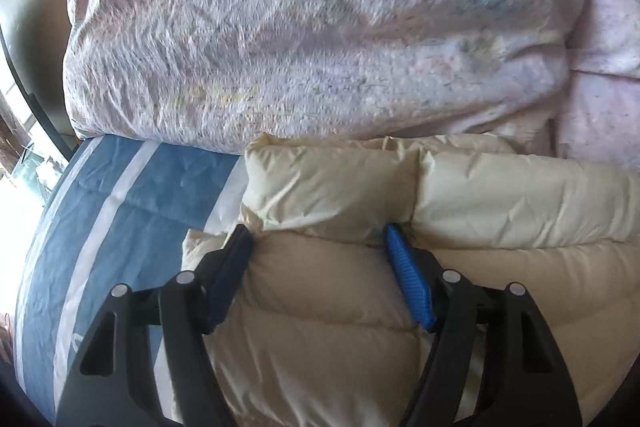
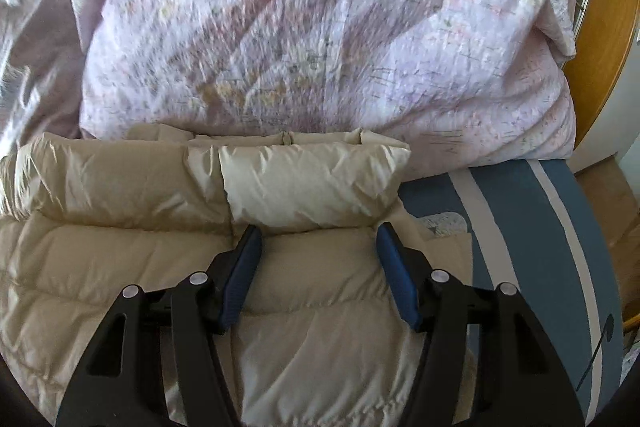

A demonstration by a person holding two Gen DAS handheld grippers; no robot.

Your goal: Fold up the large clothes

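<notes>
A cream puffer jacket (image 1: 340, 183) lies on the bed, its far edge rolled over into a thick quilted fold. My left gripper (image 1: 317, 231) hovers over the jacket's left end, jaws wide apart with a puffy panel bulging between the blue pads (image 1: 412, 287), which do not squeeze it. In the right wrist view the same jacket (image 2: 312, 183) fills the lower left. My right gripper (image 2: 319, 229) is open over its right end just in front of the fold, and the fabric between the fingers is not pinched.
A bulky pink floral duvet (image 1: 300, 27) (image 2: 320, 27) is heaped right behind the jacket. The blue bedsheet with white stripes (image 1: 160, 187) (image 2: 520, 219) shows at both sides. A wooden frame (image 2: 600, 27) stands at the far right, and a bright window (image 1: 24, 155) at the far left.
</notes>
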